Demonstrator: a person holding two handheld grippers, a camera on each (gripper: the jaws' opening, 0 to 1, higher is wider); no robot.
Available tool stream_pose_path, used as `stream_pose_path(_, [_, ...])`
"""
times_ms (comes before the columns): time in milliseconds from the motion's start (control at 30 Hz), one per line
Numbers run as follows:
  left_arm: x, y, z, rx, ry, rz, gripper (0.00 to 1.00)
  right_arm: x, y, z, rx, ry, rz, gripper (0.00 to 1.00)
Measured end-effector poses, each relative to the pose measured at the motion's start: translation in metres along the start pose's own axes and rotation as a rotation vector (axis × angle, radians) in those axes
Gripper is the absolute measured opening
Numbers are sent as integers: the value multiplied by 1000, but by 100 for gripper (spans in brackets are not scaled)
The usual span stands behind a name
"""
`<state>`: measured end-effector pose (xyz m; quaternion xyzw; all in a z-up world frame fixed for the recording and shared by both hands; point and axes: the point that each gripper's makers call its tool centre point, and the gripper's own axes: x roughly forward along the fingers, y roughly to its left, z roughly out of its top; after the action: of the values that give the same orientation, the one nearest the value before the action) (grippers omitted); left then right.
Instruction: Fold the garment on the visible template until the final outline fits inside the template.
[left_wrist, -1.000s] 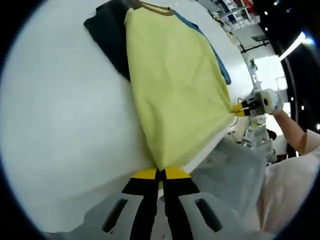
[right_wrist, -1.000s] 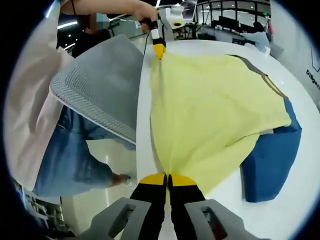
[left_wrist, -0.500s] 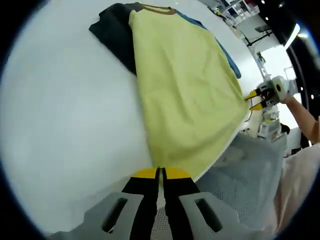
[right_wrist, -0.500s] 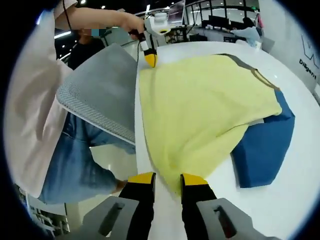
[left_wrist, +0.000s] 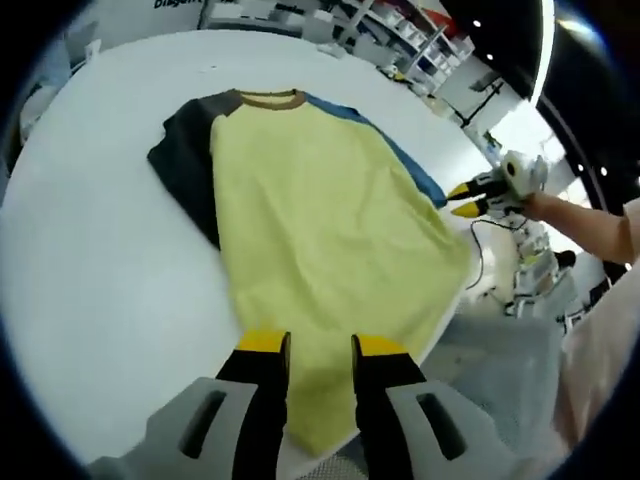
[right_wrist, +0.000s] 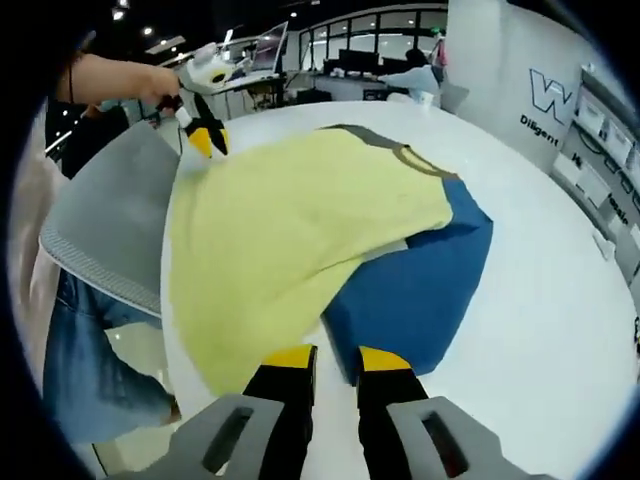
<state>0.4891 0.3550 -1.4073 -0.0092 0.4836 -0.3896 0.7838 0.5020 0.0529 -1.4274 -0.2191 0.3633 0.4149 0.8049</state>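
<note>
On the white tabletop (left_wrist: 90, 250) lies a yellow shirt (left_wrist: 320, 250), spread flat, with a brown collar (left_wrist: 272, 97), one dark grey sleeve (left_wrist: 185, 165) and one blue sleeve (right_wrist: 420, 290). Seen from the left gripper view, its long axis runs from the hem nearest the camera to the collar at the far end, so the neck points away across the tabletop. The hem reaches the tabletop's near edge, beside a grey mesh chair back (right_wrist: 110, 230). The left claw (left_wrist: 318, 350) is released, its yellow-tipped jaws parted above the hem and gripping nothing. The right claw (right_wrist: 325, 358) is also released, jaws spread over the hem corner where yellow cloth meets the blue sleeve. Each claw also appears in the other's view, held by a person's hand (right_wrist: 120, 78) near the tabletop's edge. Wide bare white surface lies open beyond the grey sleeve and past the collar. Shelves and desks stand in the blurred background.
</note>
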Motion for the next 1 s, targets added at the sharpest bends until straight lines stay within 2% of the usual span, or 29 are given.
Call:
stream_pose_path(100, [3, -6, 3, 42, -33, 1, 25, 5, -1, 0, -18, -1, -11, 10])
stream_pose_path(167, [8, -9, 4, 102, -54, 4, 29, 9, -1, 2, -60, 0, -19, 9])
stream_pose_path(200, [9, -14, 5, 159, -65, 2, 31, 12, -2, 2, -86, 9, -29, 9])
stream_pose_path(300, [14, -16, -2, 172, -54, 12, 32, 17, 0, 2, -109, 16, -28, 9])
stream_pose_path(400, [17, -18, -4, 225, -67, 18, 34, 20, -1, 2, -139, 20, -38, 1])
stream_pose_path(467, [20, -18, -9, 238, -57, 17, 37, 20, -5, 0, -148, 25, -63, 0])
stream_pose_path(500, [22, -19, -11, 247, -52, 15, 39, 18, -8, 7, -121, -9, -73, 0])
stream_pose_path(567, [24, -19, -16, 267, -30, 19, 44, 17, -7, 10, -52, -33, -62, 0])
stream_pose_path(700, [28, -26, -24, 295, -9, 2, 46, 10, -12, 9, -49, -47, -74, 0])
stream_pose_path(767, [28, -27, -25, 295, -12, 1, 47, 11, -12, 3, -97, -18, -74, 1])
stream_pose_path(833, [28, -29, -24, 294, -19, -5, 48, 15, -6, 2, -86, -23, -49, 15])
stream_pose_path(867, [29, -30, -24, 294, -19, -6, 48, 17, -2, 4, -94, -31, -33, 15])
stream_pose_path(1000, [29, -31, -23, 290, -25, -6, 49, 25, 3, 5, -225, 8, -28, 12])
